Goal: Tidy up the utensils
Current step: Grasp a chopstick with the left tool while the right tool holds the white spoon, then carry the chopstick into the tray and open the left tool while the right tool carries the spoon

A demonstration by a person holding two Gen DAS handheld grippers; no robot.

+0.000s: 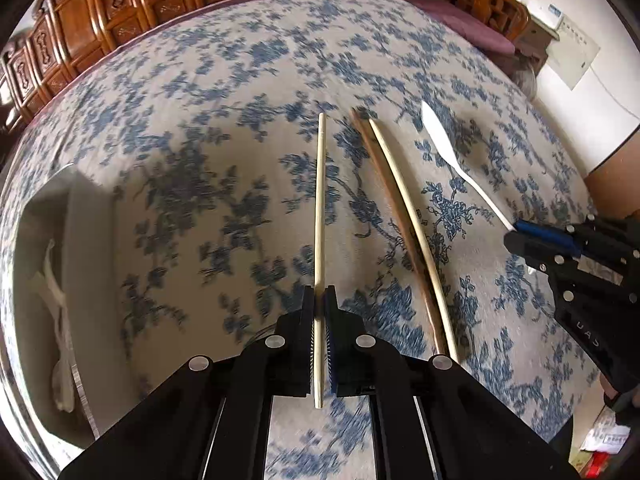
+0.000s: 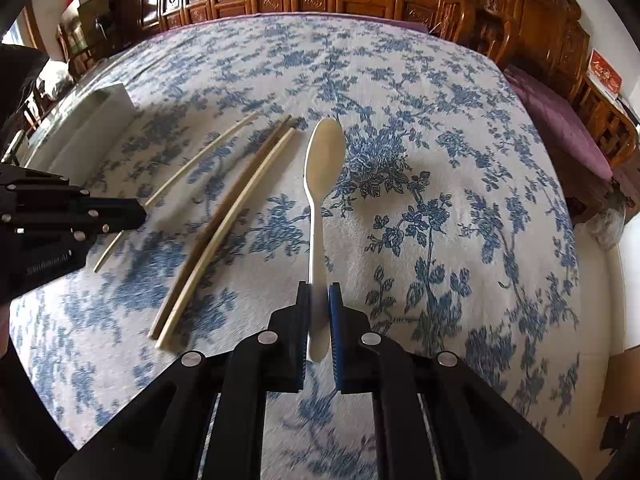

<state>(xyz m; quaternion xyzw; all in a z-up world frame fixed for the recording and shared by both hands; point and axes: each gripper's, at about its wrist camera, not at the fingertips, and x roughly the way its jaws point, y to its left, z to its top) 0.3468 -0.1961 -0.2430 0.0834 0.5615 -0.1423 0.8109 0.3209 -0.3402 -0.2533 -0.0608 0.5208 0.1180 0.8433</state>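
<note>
The left tool (image 1: 319, 312) is clamped on one pale chopstick (image 1: 320, 216), whose near end sticks out behind the pads. The right tool (image 2: 319, 308) is pinched on the handle of a cream spoon (image 2: 322, 168), its bowl pointing to the far side. Between them two more chopsticks (image 2: 208, 236), one brown and one pale, lie side by side on the blue-flowered table (image 2: 460, 120): three chopsticks and one spoon in all. At far left a clear tray (image 1: 76, 280) is cut off by the edge, its contents blurred. Lettering on the tools' bodies is too smeared to read.
</note>
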